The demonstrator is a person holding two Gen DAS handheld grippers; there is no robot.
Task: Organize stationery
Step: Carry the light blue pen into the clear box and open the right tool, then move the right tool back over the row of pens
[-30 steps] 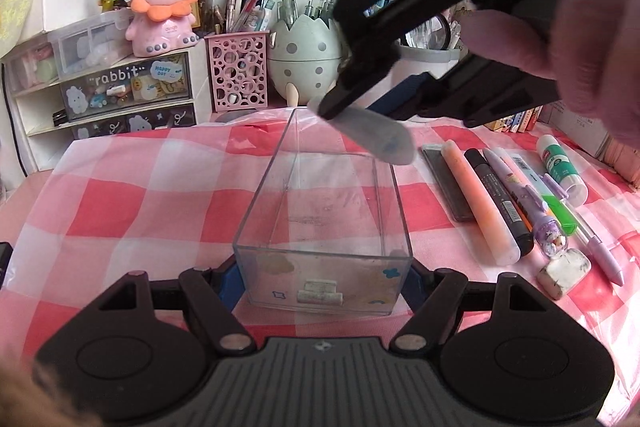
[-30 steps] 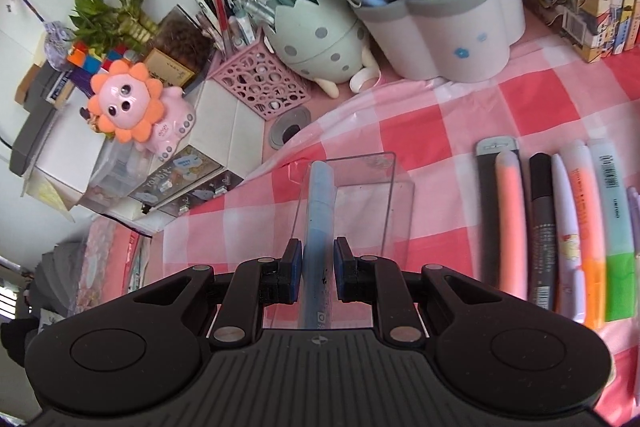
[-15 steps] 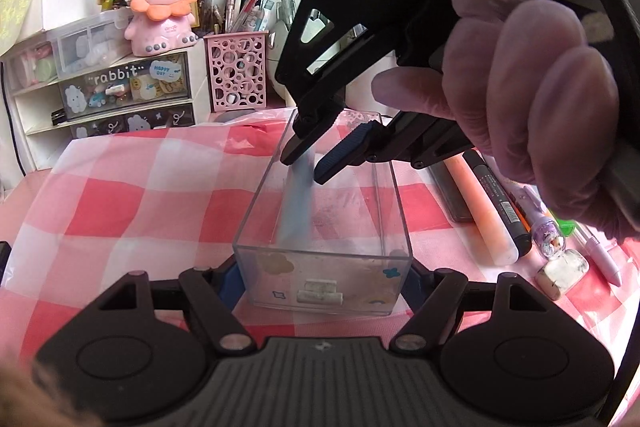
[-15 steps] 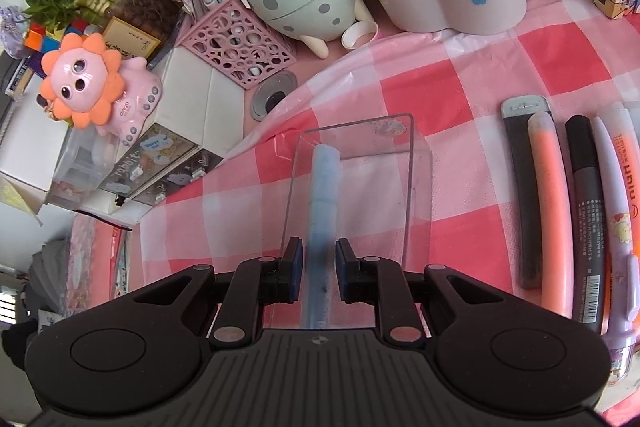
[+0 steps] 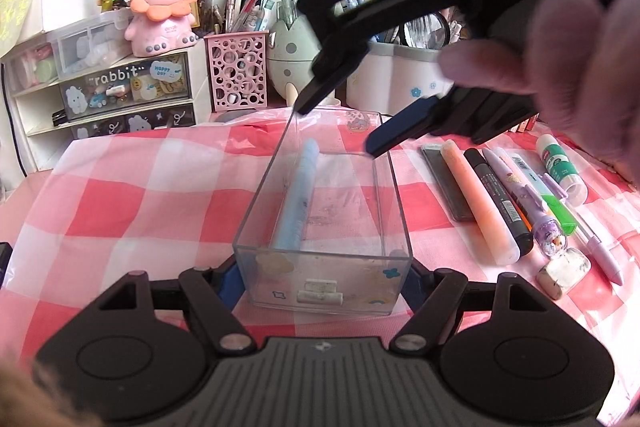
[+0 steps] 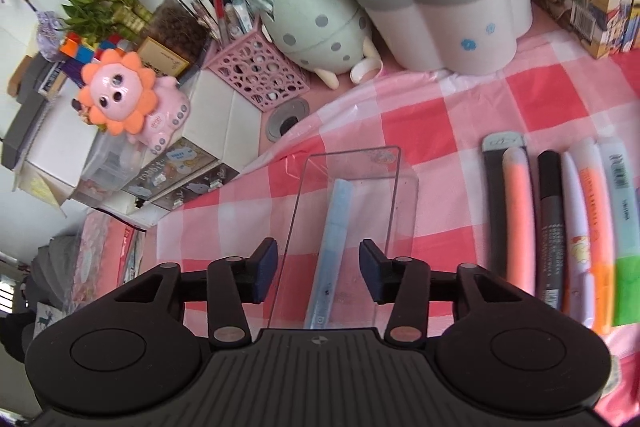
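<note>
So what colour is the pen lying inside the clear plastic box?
Light blue pen; clearest in the left wrist view.

Place: a home study desk.
Signs: checked cloth (image 5: 120, 187), crowded pen pots (image 6: 452, 27), lion toy (image 5: 160, 11), "rabbit" drawers (image 5: 124, 87).

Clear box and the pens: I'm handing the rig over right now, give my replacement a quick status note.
Left claw: closed on the near end of the clear box, steadying it on the checked cloth.
Right claw: open, empty, hovering above the box.
Done: the light blue pen lies flat inside the box, along its left wall.
Left: the row to the right of the box, namely a dark flat case, orange-pink marker, black marker, the white and orange pens beside it, green highlighter, glue stick and eraser.
Likely next: the dark flat case, nearest the box.
</note>
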